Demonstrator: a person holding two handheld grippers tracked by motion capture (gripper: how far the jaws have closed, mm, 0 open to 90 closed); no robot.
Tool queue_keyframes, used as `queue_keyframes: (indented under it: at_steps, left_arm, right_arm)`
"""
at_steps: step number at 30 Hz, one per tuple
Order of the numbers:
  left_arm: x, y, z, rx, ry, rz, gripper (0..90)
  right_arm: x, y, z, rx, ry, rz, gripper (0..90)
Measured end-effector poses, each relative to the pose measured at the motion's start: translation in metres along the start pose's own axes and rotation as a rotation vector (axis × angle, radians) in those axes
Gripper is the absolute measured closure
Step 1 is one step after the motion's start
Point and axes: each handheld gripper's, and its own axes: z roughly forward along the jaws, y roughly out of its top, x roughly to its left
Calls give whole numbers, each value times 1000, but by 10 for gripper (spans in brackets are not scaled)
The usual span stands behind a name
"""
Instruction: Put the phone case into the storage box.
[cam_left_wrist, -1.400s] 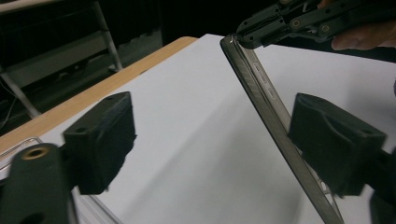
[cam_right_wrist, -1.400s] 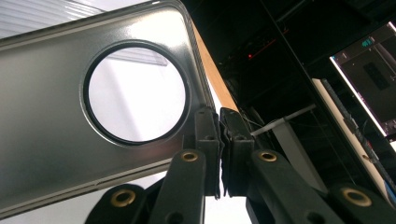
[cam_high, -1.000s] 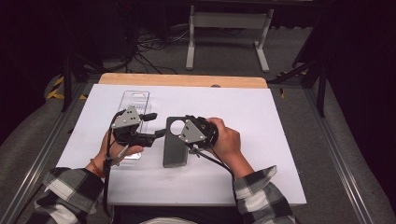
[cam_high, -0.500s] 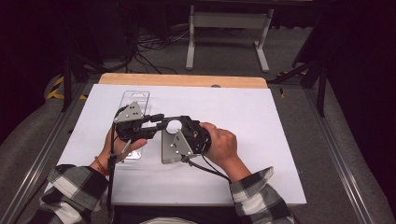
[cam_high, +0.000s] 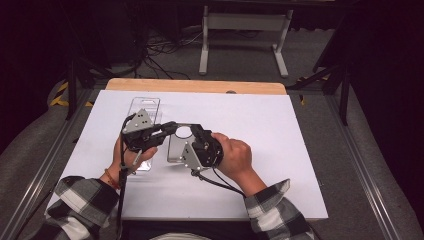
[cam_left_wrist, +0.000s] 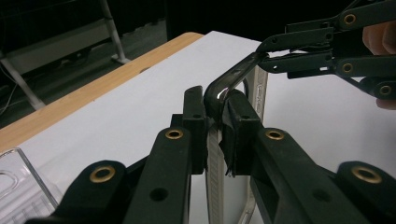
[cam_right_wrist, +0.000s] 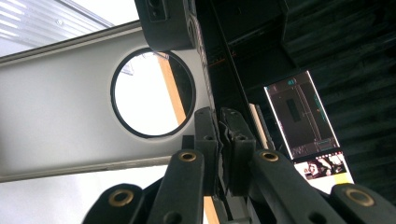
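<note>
High view: my left gripper (cam_high: 167, 129) and right gripper (cam_high: 196, 134) hold the grey phone case (cam_high: 179, 148) mid-table. Left gripper view: jaws just closed, pinching its corner (cam_left_wrist: 219, 93). Right gripper view: jaws clamp its edge (cam_right_wrist: 70, 107).

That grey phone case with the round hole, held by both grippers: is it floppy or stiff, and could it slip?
The phone case probably holds its shape: it stays flat while pinched only at its thin edges by the left gripper and right gripper. It looks thin, so likely light. Its glossy rim suggests it could slip.
</note>
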Motion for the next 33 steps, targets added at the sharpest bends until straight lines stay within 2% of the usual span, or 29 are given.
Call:
queue_keyframes:
  at_steps: [4, 6, 13, 14, 16, 18, 25, 33]
  left_arm:
    - [1, 0, -4, -14, 9, 7, 812]
    - [3, 0, -5, -21, 10, -7, 812]
    - [7, -1, -13, -53, 11, -21, 812]
    - [7, -1, -14, -50, 9, -21, 812]
    - [9, -2, -16, -60, 14, -22, 812]
    - [10, -2, -18, -68, 15, -30, 812]
    - [12, -2, -22, -75, 17, -34, 812]
    - [14, -3, -26, -99, 26, -35, 812]
  right_arm:
    - [-2, 0, -2, -29, -5, 32, 822]
    - [-4, -1, -3, -62, 11, 82, 764]
    - [-10, -10, -7, -116, 92, 243, 728]
    - [-10, -10, -7, -116, 92, 243, 728]
    - [-13, -15, -8, -133, 122, 298, 707]
    - [-13, -19, -8, -135, 147, 325, 700]
    - [-13, -28, -10, -131, 182, 381, 653]
    - [-12, -43, -14, -117, 194, 439, 546]
